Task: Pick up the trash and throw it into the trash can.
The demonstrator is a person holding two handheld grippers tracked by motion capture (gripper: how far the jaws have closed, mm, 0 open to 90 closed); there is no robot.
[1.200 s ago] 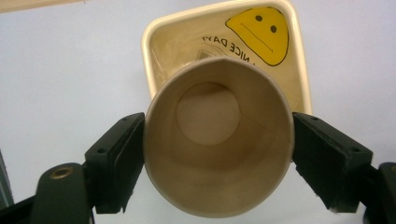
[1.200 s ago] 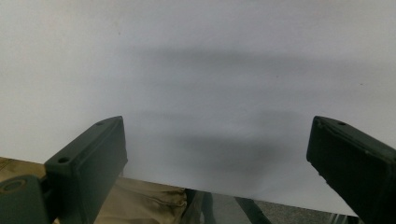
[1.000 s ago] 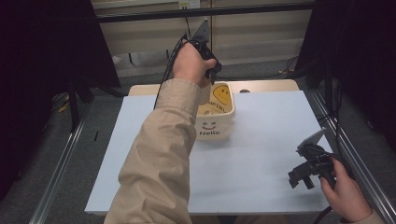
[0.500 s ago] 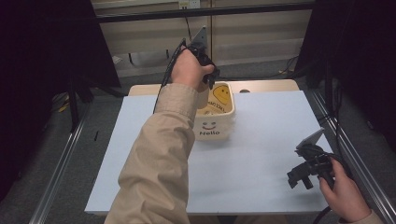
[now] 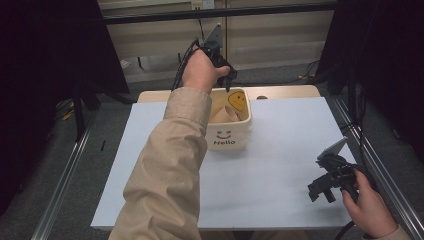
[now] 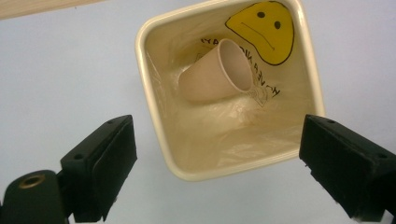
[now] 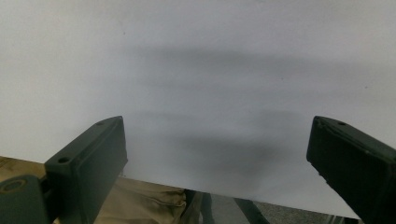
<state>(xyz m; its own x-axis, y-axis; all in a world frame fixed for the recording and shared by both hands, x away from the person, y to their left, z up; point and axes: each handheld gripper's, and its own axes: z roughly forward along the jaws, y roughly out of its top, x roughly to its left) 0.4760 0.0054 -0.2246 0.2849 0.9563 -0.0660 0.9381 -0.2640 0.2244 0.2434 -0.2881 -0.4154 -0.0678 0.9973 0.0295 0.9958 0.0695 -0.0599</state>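
Note:
A cream bin [image 5: 230, 139] with a smiling face and "Hello" on its front stands at the back middle of the white table [image 5: 280, 165]. Inside it a tan paper cup [image 6: 214, 78] lies on its side on a clear plastic liner, beside a yellow sad face [image 6: 265, 29]; the cup [image 5: 223, 114] also shows in the high view. My left gripper [image 5: 227, 80] hangs above the bin's far edge, open, its jaws [image 6: 212, 172] wide apart and holding nothing. My right gripper [image 5: 321, 192] rests low at the table's front right, open and holding nothing [image 7: 215, 163].
A tan-sleeved forearm [image 5: 170, 170] reaches from the front across the table's left half to the bin. A wooden surface [image 5: 285, 92] shows behind the white sheet. Metal rails [image 5: 65, 185] run along both sides of the table.
The left hand has shifted slightly left above the bin, uncovering more of its inside. The right gripper has barely moved.

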